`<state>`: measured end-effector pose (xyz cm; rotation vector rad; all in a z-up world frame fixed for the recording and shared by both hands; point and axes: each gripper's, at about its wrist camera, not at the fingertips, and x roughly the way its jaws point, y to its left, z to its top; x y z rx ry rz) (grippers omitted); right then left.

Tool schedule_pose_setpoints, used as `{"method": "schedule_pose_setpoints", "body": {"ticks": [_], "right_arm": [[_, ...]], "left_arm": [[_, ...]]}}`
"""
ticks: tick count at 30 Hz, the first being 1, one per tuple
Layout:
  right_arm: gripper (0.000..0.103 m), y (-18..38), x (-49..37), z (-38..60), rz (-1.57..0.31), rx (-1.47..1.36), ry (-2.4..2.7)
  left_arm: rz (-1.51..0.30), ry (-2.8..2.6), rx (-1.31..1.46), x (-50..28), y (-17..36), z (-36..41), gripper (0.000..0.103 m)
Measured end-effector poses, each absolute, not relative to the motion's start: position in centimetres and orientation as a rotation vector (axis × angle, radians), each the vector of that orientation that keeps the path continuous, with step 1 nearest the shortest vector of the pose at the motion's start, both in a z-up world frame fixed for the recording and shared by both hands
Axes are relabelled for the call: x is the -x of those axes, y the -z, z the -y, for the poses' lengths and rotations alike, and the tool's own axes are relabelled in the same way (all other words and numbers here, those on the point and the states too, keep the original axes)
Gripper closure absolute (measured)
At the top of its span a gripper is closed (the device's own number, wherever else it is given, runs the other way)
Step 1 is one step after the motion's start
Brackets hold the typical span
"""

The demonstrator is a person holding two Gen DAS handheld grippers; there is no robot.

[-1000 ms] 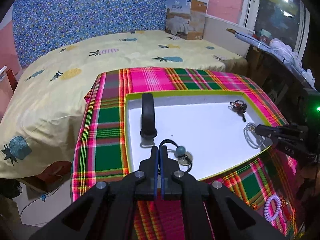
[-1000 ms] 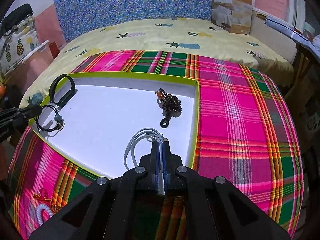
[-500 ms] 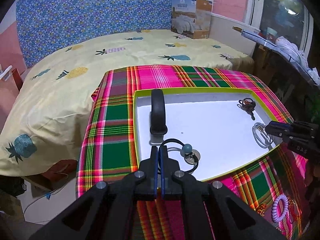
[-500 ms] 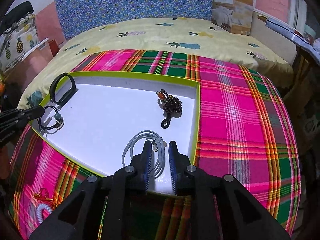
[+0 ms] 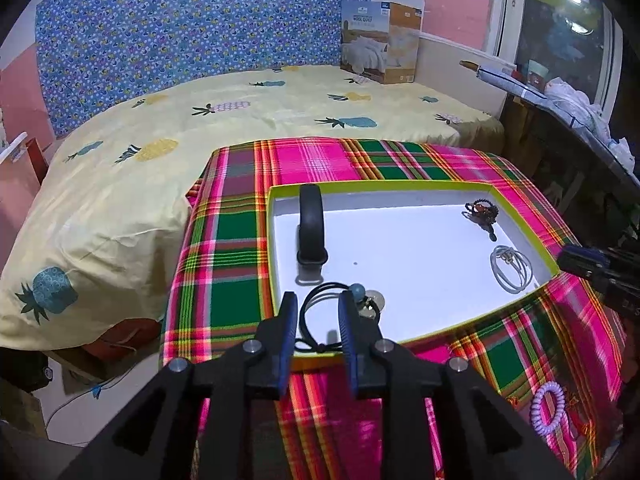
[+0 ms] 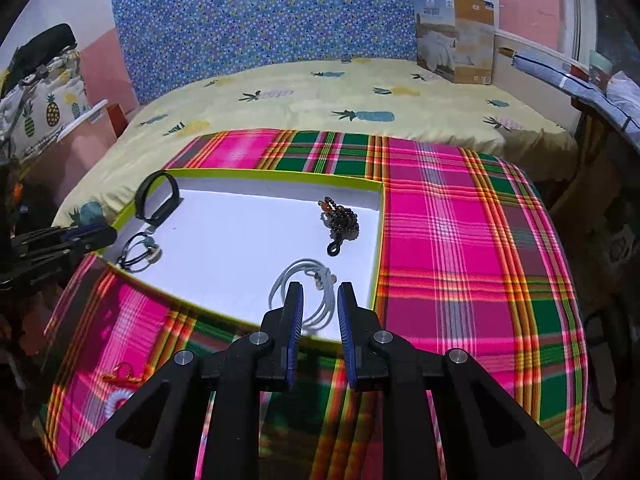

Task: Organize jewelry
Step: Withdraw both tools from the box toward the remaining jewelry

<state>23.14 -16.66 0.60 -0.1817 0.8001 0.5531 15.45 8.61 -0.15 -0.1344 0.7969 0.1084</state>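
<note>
Both the left claw point(image 5: 318, 300) and the right claw point(image 6: 319, 292) are held spread at the lower centre, above the black cord necklace point(image 5: 320, 312) and the white cord necklace point(image 6: 308, 296) laid in the white tray point(image 6: 240, 240).

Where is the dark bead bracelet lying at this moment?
The dark bead bracelet lies inside the white tray, near its far right corner in the right wrist view, beyond the white cord and across from the black band.
</note>
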Motion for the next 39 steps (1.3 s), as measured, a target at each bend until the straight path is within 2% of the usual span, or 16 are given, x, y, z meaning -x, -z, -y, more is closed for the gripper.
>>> {"method": "schedule_pose_setpoints", "body": {"ticks": [24,39], "right_arm": [[0.085,-2.7,-9.9,20.4,-0.740,0.143,-0.586],[0.085,-1.1,-7.4,22.2,-0.793,0.105,-0.576]], "left_arm": [[-0.716,-0.087,0.146,-3.6,-2.8,-4.6,0.081],[-0.726,-0.034,0.151,-1.3,-2.5,-2.5,0.081]]}}
